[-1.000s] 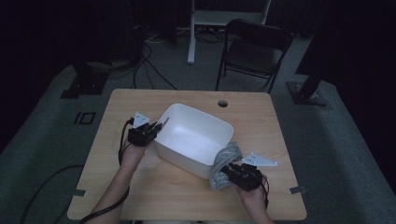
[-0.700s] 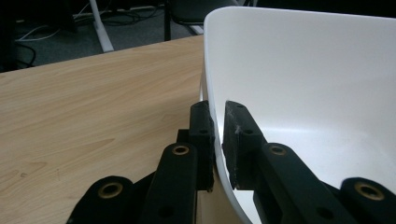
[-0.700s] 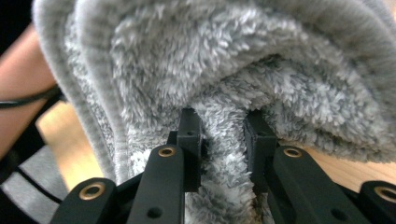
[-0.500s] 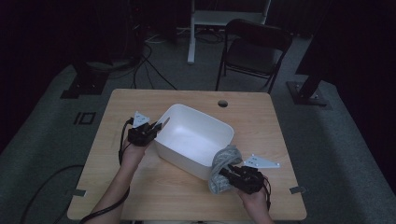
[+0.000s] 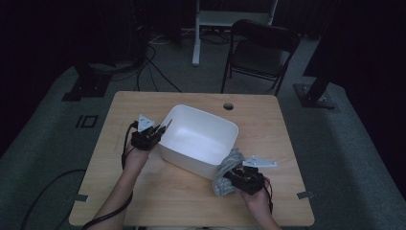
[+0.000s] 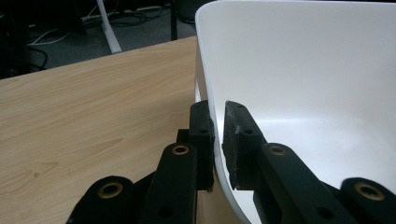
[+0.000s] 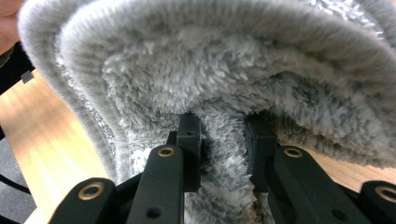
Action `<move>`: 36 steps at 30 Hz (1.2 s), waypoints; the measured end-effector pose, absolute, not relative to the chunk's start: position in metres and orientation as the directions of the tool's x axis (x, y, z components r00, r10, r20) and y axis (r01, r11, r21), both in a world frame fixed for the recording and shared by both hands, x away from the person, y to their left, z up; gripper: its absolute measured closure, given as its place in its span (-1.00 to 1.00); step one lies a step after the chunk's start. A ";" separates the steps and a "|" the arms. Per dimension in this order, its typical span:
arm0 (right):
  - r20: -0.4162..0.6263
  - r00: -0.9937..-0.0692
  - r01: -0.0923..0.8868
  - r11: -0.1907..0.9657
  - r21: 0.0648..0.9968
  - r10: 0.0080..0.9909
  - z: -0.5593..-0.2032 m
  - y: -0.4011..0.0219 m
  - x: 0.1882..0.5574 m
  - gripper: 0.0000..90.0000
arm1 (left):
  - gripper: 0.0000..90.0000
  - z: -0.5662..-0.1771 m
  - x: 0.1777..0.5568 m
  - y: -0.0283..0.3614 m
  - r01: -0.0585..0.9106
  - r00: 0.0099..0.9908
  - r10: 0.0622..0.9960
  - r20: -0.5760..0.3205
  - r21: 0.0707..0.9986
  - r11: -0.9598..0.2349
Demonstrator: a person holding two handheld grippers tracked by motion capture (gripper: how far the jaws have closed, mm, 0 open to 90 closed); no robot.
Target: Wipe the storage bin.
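The left gripper pinches the tub wall; the right gripper pinches the cloth beside the tub. The limp cloth may snag on the rim.

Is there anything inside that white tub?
The white tub looks empty: bare white floor and walls. The grey fluffy cloth sits outside, hiding part of its near corner.

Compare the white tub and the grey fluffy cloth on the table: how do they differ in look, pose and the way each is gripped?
The white tub is smooth, rigid and stands open on the table; the grey fluffy cloth is shaggy, soft and bunched against the tub's near corner. The left gripper pinches the tub's thin wall, one jaw inside, one outside; the right gripper clamps a thick fold of cloth. Both are held, one per gripper.
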State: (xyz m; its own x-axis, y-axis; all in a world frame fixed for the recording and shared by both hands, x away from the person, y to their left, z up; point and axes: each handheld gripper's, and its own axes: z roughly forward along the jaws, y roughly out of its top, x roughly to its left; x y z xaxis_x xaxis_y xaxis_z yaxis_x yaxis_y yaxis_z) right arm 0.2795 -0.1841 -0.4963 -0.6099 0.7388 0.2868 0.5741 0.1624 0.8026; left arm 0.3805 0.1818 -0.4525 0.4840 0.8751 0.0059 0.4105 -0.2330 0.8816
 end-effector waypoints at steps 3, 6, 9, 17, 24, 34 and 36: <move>0.308 -0.600 0.602 0.164 0.781 0.738 -0.503 -0.185 0.285 0.62 | 0.82 -0.452 0.381 0.183 0.414 0.486 0.874 -0.003 0.882 -0.227; 0.323 -0.588 0.625 0.163 0.764 0.742 -0.509 -0.187 0.291 0.62 | 0.82 -0.452 0.382 0.184 0.416 0.483 0.876 -0.007 0.882 -0.223; 0.346 -0.582 0.642 0.154 0.751 0.736 -0.512 -0.190 0.295 0.62 | 0.81 -0.452 0.382 0.185 0.419 0.481 0.876 -0.019 0.883 -0.211; 0.372 -0.537 0.632 0.069 0.772 0.757 -0.502 -0.205 0.297 0.62 | 0.82 -0.453 0.382 0.184 0.416 0.483 0.876 -0.021 0.885 -0.208; 0.362 -0.539 0.619 0.067 0.782 0.761 -0.505 -0.201 0.300 0.63 | 0.83 -0.453 0.381 0.181 0.418 0.488 0.873 -0.019 0.883 -0.214; 0.357 -0.488 0.701 0.113 0.704 0.797 -0.532 -0.196 0.314 0.64 | 0.82 -0.453 0.381 0.181 0.424 0.474 0.880 -0.020 0.882 -0.208; 0.360 -0.488 0.696 0.106 0.710 0.795 -0.528 -0.198 0.314 0.64 | 0.81 -0.453 0.381 0.181 0.422 0.474 0.880 -0.022 0.883 -0.205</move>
